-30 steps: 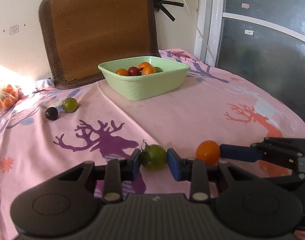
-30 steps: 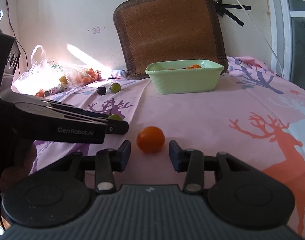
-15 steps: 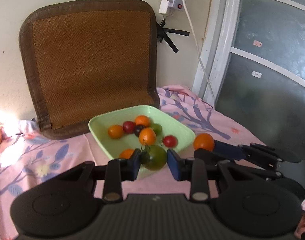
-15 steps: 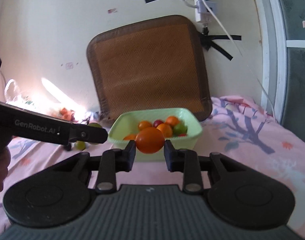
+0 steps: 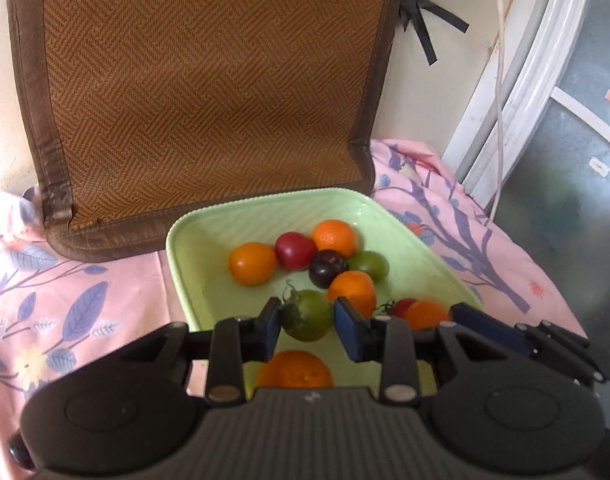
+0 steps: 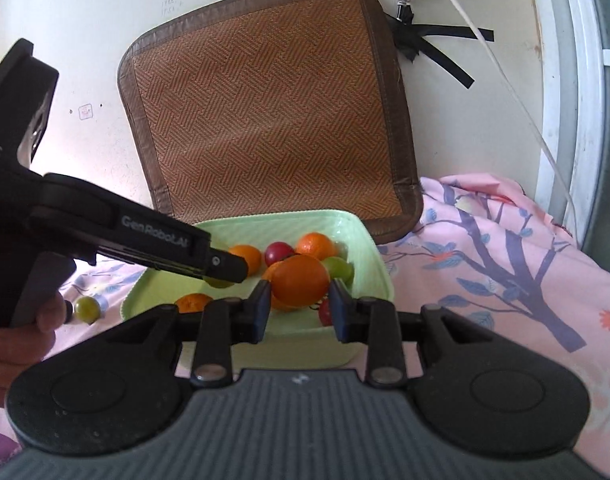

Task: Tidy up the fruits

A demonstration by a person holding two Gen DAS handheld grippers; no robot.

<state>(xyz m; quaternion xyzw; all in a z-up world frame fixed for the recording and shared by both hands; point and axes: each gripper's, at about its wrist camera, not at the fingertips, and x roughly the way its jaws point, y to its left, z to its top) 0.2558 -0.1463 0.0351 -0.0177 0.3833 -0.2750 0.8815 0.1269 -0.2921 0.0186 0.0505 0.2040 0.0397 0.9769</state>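
Now our left gripper (image 5: 307, 317) pinches the green tomato (image 5: 308, 315) between its jaws, low over the green dish (image 5: 421, 268). Our right gripper (image 6: 300, 301) clamps an orange fruit (image 6: 300, 283) at mid-frame.

Both wrist views look down, close, into the green bowl (image 5: 265, 208) (image 6: 369, 248) — 2 side-by-side angles.

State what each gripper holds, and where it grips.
Left gripper: green tomato, pinched across its sides. Right gripper: orange fruit, pinched across its sides. Both over the green bowl.
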